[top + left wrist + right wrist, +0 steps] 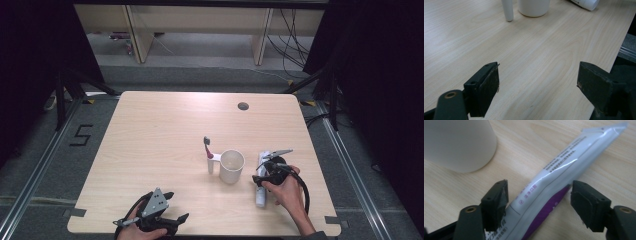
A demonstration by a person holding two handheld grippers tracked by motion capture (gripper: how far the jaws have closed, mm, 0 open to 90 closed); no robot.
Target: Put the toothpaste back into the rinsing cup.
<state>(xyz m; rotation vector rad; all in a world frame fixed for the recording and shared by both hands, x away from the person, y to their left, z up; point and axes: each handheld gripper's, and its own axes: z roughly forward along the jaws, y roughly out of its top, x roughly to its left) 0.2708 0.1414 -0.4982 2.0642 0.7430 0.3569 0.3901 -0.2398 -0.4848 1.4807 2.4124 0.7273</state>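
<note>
Toothpaste tube (554, 182): laid flat on the counter (165, 125) just beside the white cup (232, 166), straddled for pickup by the right gripper (539, 202), spread wide, ungripped; left gripper (537, 87) parked wide, empty.

The left gripper (537, 82) looks along its two black jaws, which rise from the bottom edge and stand wide apart with nothing between them but bare wood; the left-hand pad (491, 86) is worn and scuffed on its inner face; the right-hand one reaches out past the table's edge. The light wooden table (531, 57) runs ahead of the jaws; its edge slants off on the gripper's right, with dark floor beyond. Well ahead, at the top of the frame, stands the base of a white cup (534, 7); just left of it a slim white handle (507, 10) stands upright on the wood; further right lies the end of a white tube (586, 3).
</note>
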